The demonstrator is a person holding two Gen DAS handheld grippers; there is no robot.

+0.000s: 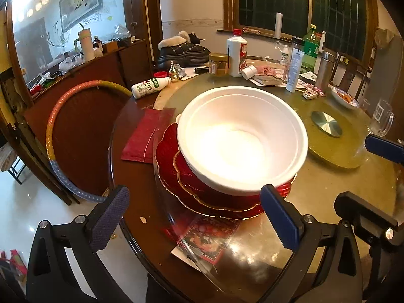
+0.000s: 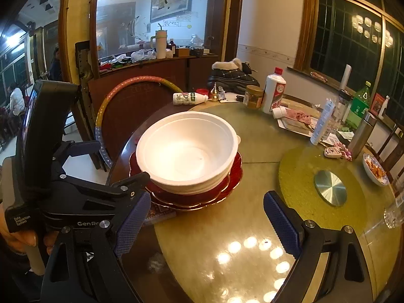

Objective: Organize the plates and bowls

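Nested white bowls (image 1: pixel 242 139) sit on a stack of red gold-rimmed plates (image 1: pixel 171 169) near the round table's left edge; the stack also shows in the right wrist view, bowls (image 2: pixel 188 151) on plates (image 2: pixel 234 174). My left gripper (image 1: pixel 194 217) is open and empty, just in front of the stack, fingers either side of the plates' near rim. My right gripper (image 2: pixel 204 224) is open and empty, low over the table in front of the stack. The left gripper's body (image 2: pixel 75 189) shows beside it.
A glass lazy Susan (image 2: pixel 252 227) covers the table with a metal hub (image 2: pixel 329 188). Bottles (image 1: pixel 236 53), a jar (image 1: pixel 218 63), a snack dish (image 1: pixel 344 97) and clutter fill the far side. A red cloth (image 1: pixel 145 135) and a red card (image 1: pixel 208 237) lie near the plates. A glass mug (image 1: pixel 382 118) stands at right.
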